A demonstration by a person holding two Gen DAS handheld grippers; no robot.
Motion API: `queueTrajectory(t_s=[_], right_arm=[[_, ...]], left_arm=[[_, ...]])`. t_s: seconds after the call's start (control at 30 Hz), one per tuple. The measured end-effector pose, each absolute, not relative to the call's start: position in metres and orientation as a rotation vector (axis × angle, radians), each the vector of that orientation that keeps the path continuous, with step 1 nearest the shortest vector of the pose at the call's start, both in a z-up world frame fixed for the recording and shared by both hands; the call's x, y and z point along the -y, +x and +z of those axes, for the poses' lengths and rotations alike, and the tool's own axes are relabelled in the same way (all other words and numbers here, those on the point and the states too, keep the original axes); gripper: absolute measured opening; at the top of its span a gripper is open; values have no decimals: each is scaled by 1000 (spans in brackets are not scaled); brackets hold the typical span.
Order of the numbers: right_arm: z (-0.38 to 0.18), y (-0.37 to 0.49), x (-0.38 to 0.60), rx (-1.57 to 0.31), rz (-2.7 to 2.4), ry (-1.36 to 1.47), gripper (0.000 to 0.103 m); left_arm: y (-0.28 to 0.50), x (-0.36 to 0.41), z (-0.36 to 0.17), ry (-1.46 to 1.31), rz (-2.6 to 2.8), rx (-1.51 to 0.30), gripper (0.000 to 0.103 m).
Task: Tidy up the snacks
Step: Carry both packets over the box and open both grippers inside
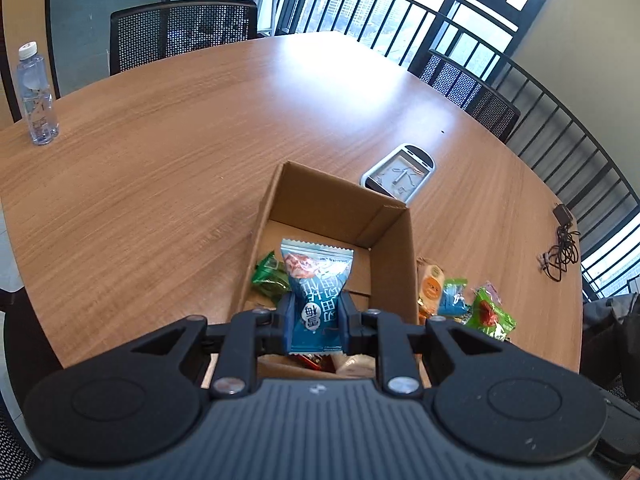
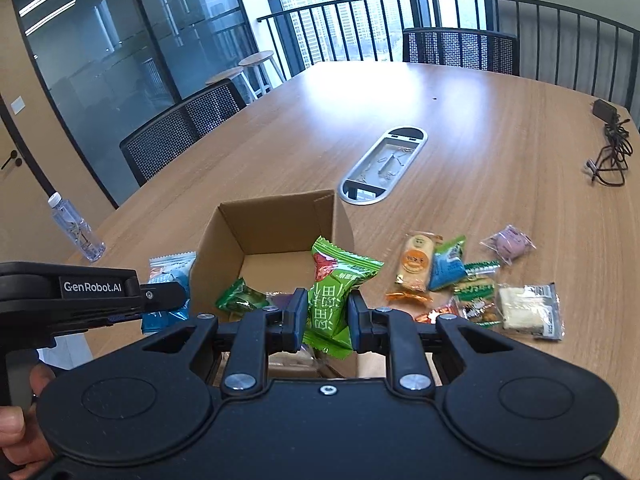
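My left gripper (image 1: 316, 318) is shut on a blue snack packet (image 1: 316, 280) and holds it above the open cardboard box (image 1: 394, 248). My right gripper (image 2: 326, 318) is shut on a green snack packet (image 2: 334, 296), also over the box (image 2: 224, 236). In the right wrist view the left gripper (image 2: 176, 294) comes in from the left with the blue packet (image 2: 170, 276) at the box's left wall. A green packet (image 1: 268, 278) lies on the box floor. Several loose snack packets (image 2: 480, 280) lie on the table to the right of the box.
The round wooden table (image 1: 160, 152) carries a water bottle (image 1: 36, 96) at far left, an oval metal cable hatch (image 2: 382, 164) behind the box, and a black charger with cable (image 2: 610, 144) at the right edge. Mesh chairs (image 1: 182, 34) and a railing ring the table.
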State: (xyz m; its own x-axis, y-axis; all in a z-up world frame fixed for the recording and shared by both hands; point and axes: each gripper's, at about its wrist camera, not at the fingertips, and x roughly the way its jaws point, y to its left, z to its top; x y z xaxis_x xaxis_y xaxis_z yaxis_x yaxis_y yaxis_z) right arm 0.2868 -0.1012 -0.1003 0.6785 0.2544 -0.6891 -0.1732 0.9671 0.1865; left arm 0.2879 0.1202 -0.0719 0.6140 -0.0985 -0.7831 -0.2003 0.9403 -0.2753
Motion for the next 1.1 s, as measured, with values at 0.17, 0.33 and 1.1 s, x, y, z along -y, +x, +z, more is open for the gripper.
queueTrajectory(t_s=[0.17,0.33,1.1], right_arm=[[-100,298,93,-790,243,105,21],[-101,307,85,-797,248,98,21],[-111,309,86,-846,200,75,47]], left_arm=[[301,-130,-76,-364,48,-931,21],[315,-131,-83,-364,9,-963,24],[324,-142,-92,-385,57,-976,70]])
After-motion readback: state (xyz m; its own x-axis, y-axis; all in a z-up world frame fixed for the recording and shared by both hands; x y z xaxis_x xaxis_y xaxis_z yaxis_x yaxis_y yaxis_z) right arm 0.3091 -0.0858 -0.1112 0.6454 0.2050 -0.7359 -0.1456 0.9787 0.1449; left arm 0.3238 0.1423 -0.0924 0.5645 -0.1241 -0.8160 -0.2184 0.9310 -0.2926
